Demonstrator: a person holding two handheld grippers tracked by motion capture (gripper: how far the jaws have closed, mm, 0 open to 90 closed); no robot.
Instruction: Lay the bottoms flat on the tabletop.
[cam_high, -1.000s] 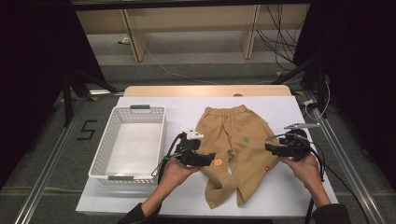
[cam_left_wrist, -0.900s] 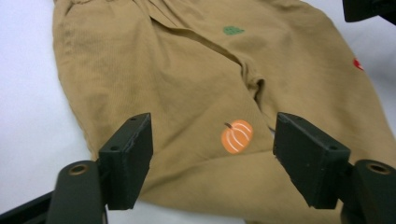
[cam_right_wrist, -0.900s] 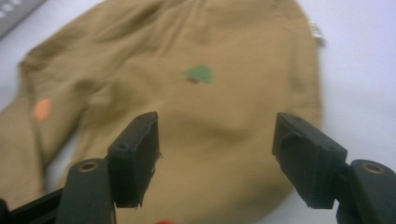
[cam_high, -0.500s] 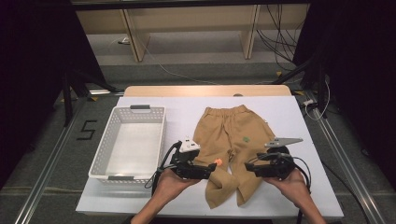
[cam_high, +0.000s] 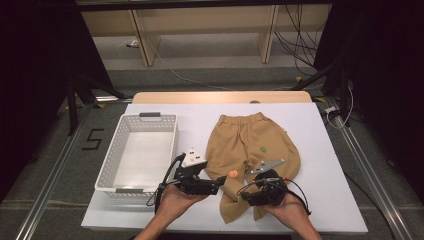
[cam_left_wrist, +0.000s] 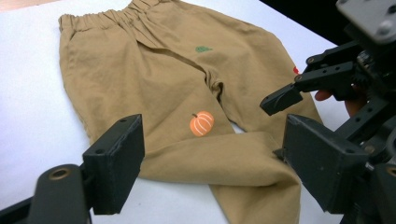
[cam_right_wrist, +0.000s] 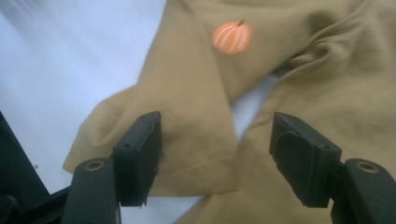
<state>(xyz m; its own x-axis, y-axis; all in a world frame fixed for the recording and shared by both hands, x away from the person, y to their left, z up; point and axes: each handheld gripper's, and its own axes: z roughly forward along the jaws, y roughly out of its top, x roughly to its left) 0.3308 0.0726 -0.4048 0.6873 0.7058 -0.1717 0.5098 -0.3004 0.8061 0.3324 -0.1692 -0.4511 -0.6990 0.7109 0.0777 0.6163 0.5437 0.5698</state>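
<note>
Nearest the person, both grippers hover released over the leg hems: left gripper (cam_high: 218, 183), jaws just widened, right gripper (cam_high: 242, 190), jaws just narrowed slightly, cloth beneath them. Tan cotton trousers with an orange pumpkin patch (cam_high: 250, 150) lie flat on the white table (cam_high: 325, 150), waistband far, one leg folded across. Beside them stands a white perforated plastic basket (cam_high: 125, 131).

The right gripper (cam_high: 243, 190) hides part of the trousers' (cam_high: 250, 145) leg ends.
</note>
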